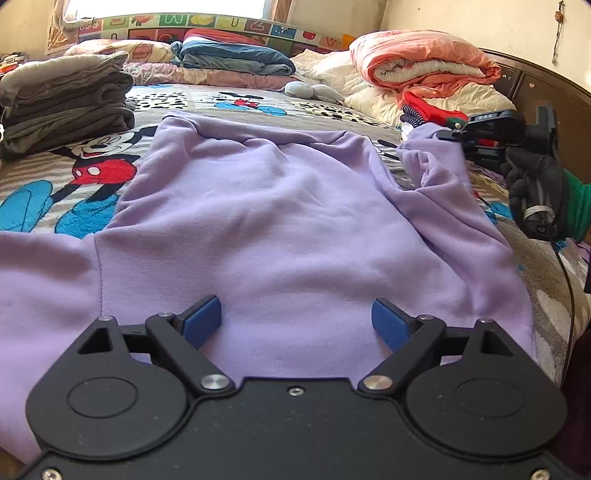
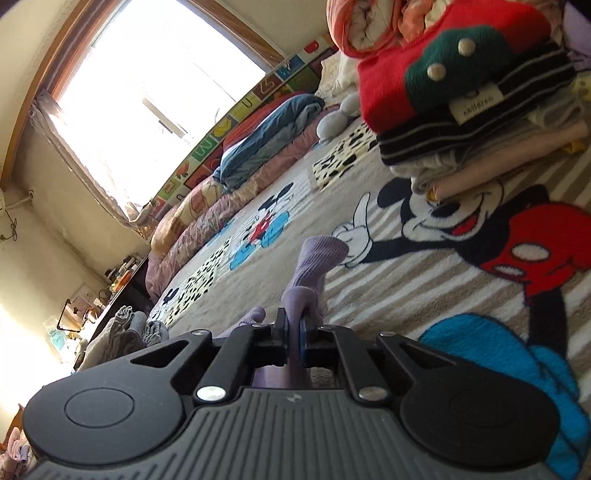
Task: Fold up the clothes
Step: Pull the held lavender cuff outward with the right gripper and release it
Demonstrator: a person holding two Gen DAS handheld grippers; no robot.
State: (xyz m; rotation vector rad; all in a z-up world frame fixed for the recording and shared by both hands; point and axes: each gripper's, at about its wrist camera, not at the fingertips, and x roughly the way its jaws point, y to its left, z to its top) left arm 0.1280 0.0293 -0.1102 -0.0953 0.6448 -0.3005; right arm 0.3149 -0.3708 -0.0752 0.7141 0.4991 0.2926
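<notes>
I have the lilac sweatshirt (image 1: 266, 206) spread flat on the cartoon-mouse blanket (image 1: 66, 184), its ribbed hem at the far end and its body running back under my left gripper (image 1: 295, 321). That gripper's blue pads stand wide apart just above the near fabric, pressing on nothing.

At the right, my gloved right hand (image 1: 535, 192) holds the right gripper (image 2: 294, 332), whose jaws are clamped together on the sweatshirt's right sleeve (image 2: 314, 266); the ribbed cuff sticks out beyond the pads, lifted off the blanket.

Writing I can read: a white tag on the red and green knit (image 2: 443, 62) topping the folded stack (image 2: 480, 140) at far right says "children". The alphabet mat (image 1: 221, 26) along the far wall under the window shows large letters; I make out a U and a W, the others are unclear.

A pile of folded grey clothes (image 1: 66, 103) sits at far left, and an orange quilt (image 1: 417, 59) is rolled at far right.
</notes>
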